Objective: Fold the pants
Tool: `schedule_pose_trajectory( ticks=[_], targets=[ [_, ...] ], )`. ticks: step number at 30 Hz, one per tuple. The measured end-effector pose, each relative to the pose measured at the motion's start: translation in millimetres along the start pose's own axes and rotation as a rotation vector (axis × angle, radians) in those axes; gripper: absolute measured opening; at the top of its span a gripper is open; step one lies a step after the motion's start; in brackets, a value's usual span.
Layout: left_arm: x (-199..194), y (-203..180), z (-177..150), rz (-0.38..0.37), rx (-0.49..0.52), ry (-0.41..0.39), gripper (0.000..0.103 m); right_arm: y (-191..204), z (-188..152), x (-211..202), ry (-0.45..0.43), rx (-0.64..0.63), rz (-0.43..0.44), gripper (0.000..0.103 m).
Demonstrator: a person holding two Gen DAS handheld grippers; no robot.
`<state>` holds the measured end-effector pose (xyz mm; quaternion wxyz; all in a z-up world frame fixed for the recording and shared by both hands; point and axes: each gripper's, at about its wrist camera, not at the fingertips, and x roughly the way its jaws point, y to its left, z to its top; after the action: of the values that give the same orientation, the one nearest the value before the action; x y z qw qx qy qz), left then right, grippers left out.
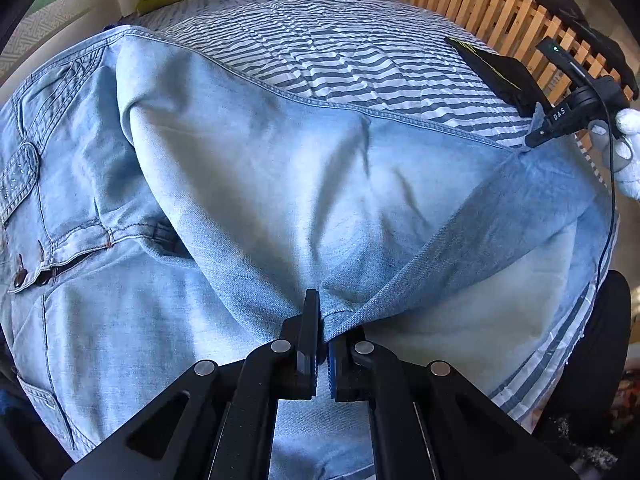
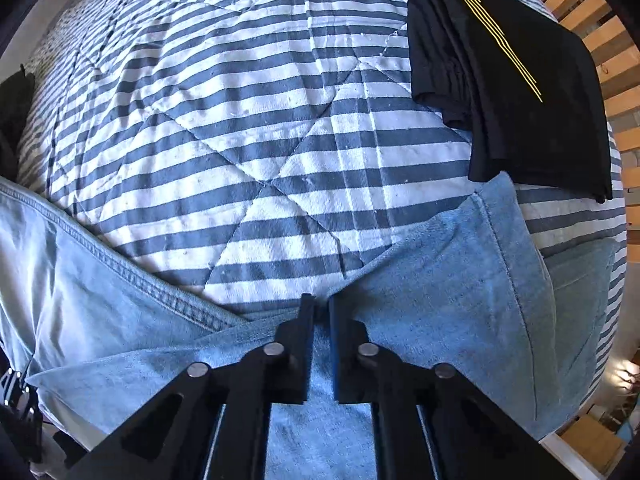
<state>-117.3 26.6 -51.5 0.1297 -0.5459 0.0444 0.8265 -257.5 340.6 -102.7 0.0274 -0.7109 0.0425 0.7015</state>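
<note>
Striped quilt (image 2: 256,128) under pale jeans (image 1: 248,168) — left gripper (image 1: 322,320) and right gripper (image 2: 320,308) jaws both pinch denim.

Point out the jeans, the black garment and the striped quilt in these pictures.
jeans (image 1: 248,168): left wrist view, on the folded-over leg.
black garment (image 2: 532,112): right wrist view, on its flat top panel.
quilt (image 2: 256,128): right wrist view, on a bare striped patch.

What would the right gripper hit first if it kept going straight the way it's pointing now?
The light blue denim pants: the right gripper points down, shut on their fabric, with the blue-and-white striped quilt probably directly beneath.
</note>
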Motion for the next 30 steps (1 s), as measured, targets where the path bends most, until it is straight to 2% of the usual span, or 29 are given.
schedule_pose_trajectory(
  ticks=[3,5,7,9,12,14,16,17,18,19,20,23,24,26,30],
  targets=[
    [-11.3,-4.2,6.3,-0.007,0.015,-0.013,0.002,-7.2,-15.2,-30.2,-0.1,0.007,0.021,0.001],
    [-19.6,-9.4,24.2,-0.008,0.039,-0.033,0.003,-13.9,-24.8,-60.9,-0.191,0.016,0.029,0.001],
    [-31.2,-19.2,57.3,0.014,0.08,-0.076,0.003,-21.4,-26.0,-96.4,-0.287,0.03,0.02,0.001],
    [-48.3,-29.8,102.2,0.012,0.099,-0.138,0.003,-30.0,-9.1,-143.3,-0.408,0.05,0.006,0.001],
    [-78.2,-51.0,164.3,0.031,0.131,-0.263,0.003,-45.5,14.4,-231.4,-0.648,0.118,-0.05,0.001],
    [-87.4,-65.4,190.6,-0.003,0.142,-0.301,0.002,-61.4,23.7,-283.6,-0.803,0.169,-0.06,0.001],
    [-77.7,-80.6,202.5,-0.076,0.174,-0.276,0.006,-82.0,16.8,-318.0,-0.92,0.202,-0.057,0.001],
    [-65.5,-88.6,204.4,-0.107,0.192,-0.246,0.011,-91.9,13.2,-325.1,-0.946,0.218,-0.06,0.001],
    [-49.9,-95.6,204.3,-0.136,0.205,-0.202,0.029,-101.3,9.8,-324.4,-0.946,0.23,-0.066,0.001],
    [-26.4,-104.5,207.3,-0.148,0.204,-0.159,0.052,-112.3,8.2,-315.8,-0.919,0.244,-0.067,0.001],
    [-12.0,-108.1,202.5,-0.146,0.193,-0.123,0.06,-124.6,8.3,-298.8,-0.875,0.265,-0.058,0.002],
    [15.8,-115.9,182.4,-0.147,0.183,-0.065,0.063,-162.3,20.9,-219.2,-0.65,0.297,-0.042,0.013],
    [18.4,-116.4,174.6,-0.146,0.175,-0.065,0.063,-169.8,22.5,-193.3,-0.59,0.303,-0.077,0.014],
    [8.4,-108.7,151.7,-0.141,0.15,-0.082,0.063,-187.1,15.4,-151.6,-0.537,0.34,-0.142,0.014],
    [-32.9,-64.3,89.4,-0.049,0.061,-0.138,0.063,-202.3,-22.6,-118.1,-0.516,0.365,-0.04,0.014]
  ],
)
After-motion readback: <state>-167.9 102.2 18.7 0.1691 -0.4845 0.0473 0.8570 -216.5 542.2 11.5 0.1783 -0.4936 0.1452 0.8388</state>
